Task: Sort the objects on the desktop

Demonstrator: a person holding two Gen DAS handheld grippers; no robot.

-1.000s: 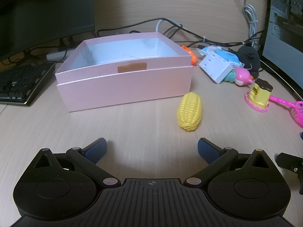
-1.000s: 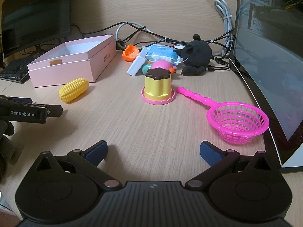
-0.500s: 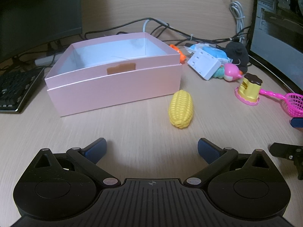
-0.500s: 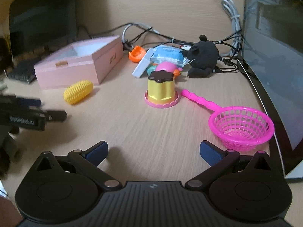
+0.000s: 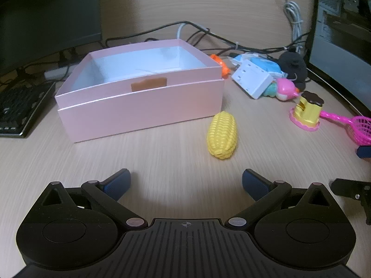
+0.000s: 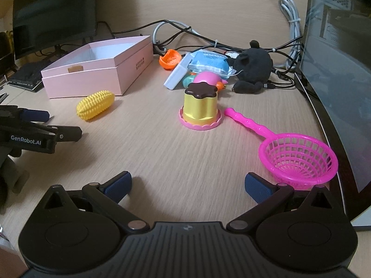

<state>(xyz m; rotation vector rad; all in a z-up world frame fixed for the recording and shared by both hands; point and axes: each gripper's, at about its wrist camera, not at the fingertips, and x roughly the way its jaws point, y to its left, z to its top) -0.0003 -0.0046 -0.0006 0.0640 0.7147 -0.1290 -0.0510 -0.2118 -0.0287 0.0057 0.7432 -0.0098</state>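
— So, where's the toy corn [image 5: 222, 136]?
— At one o'clock from the left gripper [image 5: 185, 181], just beside the open pink box [image 5: 139, 106], lying on the desk [image 5: 162, 162].
— Both claws?
— Spread wide, empty. The right gripper [image 6: 187, 184] has the pink strainer [image 6: 298, 157] at two o'clock and the pudding toy [image 6: 200, 106] at twelve.

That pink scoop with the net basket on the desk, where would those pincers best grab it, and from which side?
Probably by the handle of the pink scoop, not the basket. The handle is a thin ridged rod lying flat on the desk with bare wood on both sides, so the open right gripper could come down from above and close across it. The basket is wide and looks flimsy.
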